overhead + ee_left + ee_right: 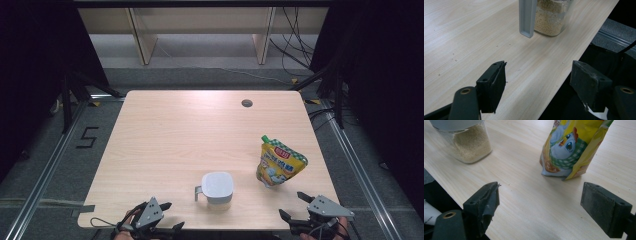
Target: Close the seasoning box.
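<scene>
- High view: left gripper (169,216) jaws wide open, empty; grain jar (217,187) just ahead, to their right.
- Right gripper (295,206) jaws wide open, empty; yellow pouch (280,162) ahead, upright on bench (190,135).

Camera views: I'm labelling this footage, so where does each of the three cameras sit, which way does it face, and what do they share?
High view: above the near table edge, looking forward and down; both hands, left gripper and right gripper enter at the bottom.
Left gripper view: rides the left gripper, facing the grain jar; open black jaws show.
Right gripper view: rides the right gripper, facing the yellow pouch; open jaws show.
Shared: the jar appears in all three views.
</scene>
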`<state>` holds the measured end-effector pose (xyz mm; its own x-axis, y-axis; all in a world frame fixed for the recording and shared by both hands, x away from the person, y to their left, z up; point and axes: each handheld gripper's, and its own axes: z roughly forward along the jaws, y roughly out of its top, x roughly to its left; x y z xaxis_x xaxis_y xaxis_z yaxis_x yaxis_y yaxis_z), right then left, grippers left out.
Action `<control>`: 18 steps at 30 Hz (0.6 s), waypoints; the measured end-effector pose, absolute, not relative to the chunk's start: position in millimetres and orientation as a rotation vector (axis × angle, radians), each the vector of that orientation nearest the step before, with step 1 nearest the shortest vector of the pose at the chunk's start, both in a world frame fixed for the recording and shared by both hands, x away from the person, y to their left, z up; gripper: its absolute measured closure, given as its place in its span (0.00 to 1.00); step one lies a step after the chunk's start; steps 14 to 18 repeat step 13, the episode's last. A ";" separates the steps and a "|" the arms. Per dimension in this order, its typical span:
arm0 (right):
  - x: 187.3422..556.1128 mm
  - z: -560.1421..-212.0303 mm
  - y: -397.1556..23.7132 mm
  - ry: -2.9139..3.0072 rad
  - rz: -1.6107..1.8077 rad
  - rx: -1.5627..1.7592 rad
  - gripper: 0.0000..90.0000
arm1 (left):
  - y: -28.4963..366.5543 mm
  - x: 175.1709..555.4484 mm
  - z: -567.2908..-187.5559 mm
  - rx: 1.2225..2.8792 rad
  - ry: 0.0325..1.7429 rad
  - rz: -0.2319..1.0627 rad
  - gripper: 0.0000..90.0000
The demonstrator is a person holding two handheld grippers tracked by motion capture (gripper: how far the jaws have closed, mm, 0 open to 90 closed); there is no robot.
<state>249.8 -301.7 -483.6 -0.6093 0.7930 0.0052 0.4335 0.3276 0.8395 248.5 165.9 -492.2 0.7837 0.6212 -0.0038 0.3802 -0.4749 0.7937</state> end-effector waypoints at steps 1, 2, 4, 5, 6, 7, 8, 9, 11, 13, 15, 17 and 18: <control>249.7 -483.6 -301.6 2.194 1.197 1.092 0.18 | 164.4 247.7 -493.0 2.097 0.754 0.343 0.31; 249.2 -483.2 -301.9 2.183 1.180 1.093 0.18 | 165.5 248.2 -492.6 2.109 0.751 0.350 0.31; 249.6 -483.7 -301.7 2.193 1.195 1.102 0.18 | 165.5 248.6 -493.4 2.096 0.754 0.352 0.30; 249.8 -483.8 -301.7 2.195 1.196 1.102 0.18 | 165.5 248.6 -493.5 2.093 0.756 0.351 0.30; 250.4 -483.9 -302.1 2.185 1.198 1.091 0.18 | 165.5 248.6 -493.5 2.093 0.756 0.352 0.30; 250.4 -483.9 -302.1 2.185 1.198 1.091 0.18 | 165.5 248.6 -493.5 2.093 0.756 0.352 0.30; 250.4 -484.0 -302.0 2.187 1.197 1.094 0.18 | 165.3 248.4 -493.5 2.094 0.754 0.348 0.30; 251.4 -484.4 -302.5 2.179 1.194 1.070 0.18 | 165.3 248.4 -493.5 2.094 0.754 0.348 0.30; 250.2 -484.4 -301.7 2.192 1.188 1.105 0.18 | 165.0 248.3 -493.6 2.095 0.761 0.340 0.29; 249.6 -484.0 -302.3 2.183 1.178 1.111 0.18 | 167.4 251.0 -492.3 2.130 0.716 0.364 0.28; 249.6 -484.0 -302.3 2.183 1.178 1.111 0.18 | 167.4 251.0 -492.3 2.130 0.716 0.364 0.28; 249.6 -484.0 -302.3 2.183 1.178 1.111 0.18 | 167.4 251.0 -492.3 2.130 0.716 0.364 0.28; 249.6 -484.0 -302.3 2.183 1.178 1.111 0.18 | 167.4 251.0 -492.3 2.130 0.716 0.364 0.28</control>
